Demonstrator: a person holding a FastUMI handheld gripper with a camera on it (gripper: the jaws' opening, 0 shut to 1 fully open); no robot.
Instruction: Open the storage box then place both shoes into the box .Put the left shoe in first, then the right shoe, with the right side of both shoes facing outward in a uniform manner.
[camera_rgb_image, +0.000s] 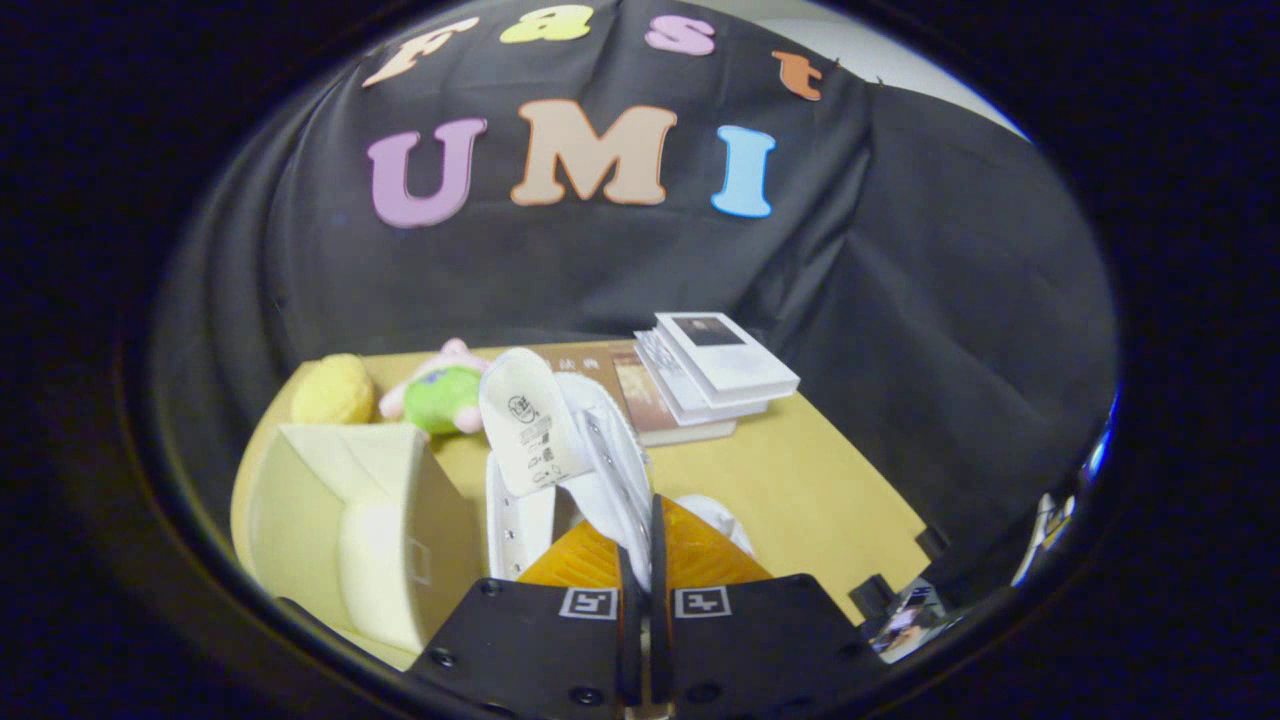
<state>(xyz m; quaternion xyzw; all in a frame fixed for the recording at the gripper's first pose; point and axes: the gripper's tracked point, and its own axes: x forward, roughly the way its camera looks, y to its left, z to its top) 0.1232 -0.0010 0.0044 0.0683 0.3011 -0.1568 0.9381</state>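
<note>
The tongs (640, 560) are squeezed almost shut, and both fingers pinch the side wall of a white shoe (585, 455) close to its opening. The shoe is held up in the air above the table (800, 490). Its tongue stands up tall just ahead of the fingers, with a small printed patch on it, and a row of lace holes runs down beside it.

Next to the shoe, on the side away from the books, sits the box (350, 520). It is pale cream and its door hangs open, so the opening job looks done. Something pale and round lies inside it. That may be the first shoe, but I cannot tell for sure.

Beyond the shoe, at the far end of the table, are a yellow ball (333, 390) and a soft green and pink toy (440, 393). A stack of books (705, 380) lies near them.

So the step now looks like carrying a shoe to the box. The next move needs the shoe to go sideways to the open box, turn so its right side faces out, go down gently and clear the box wall, and only then should the tongs let go
</note>
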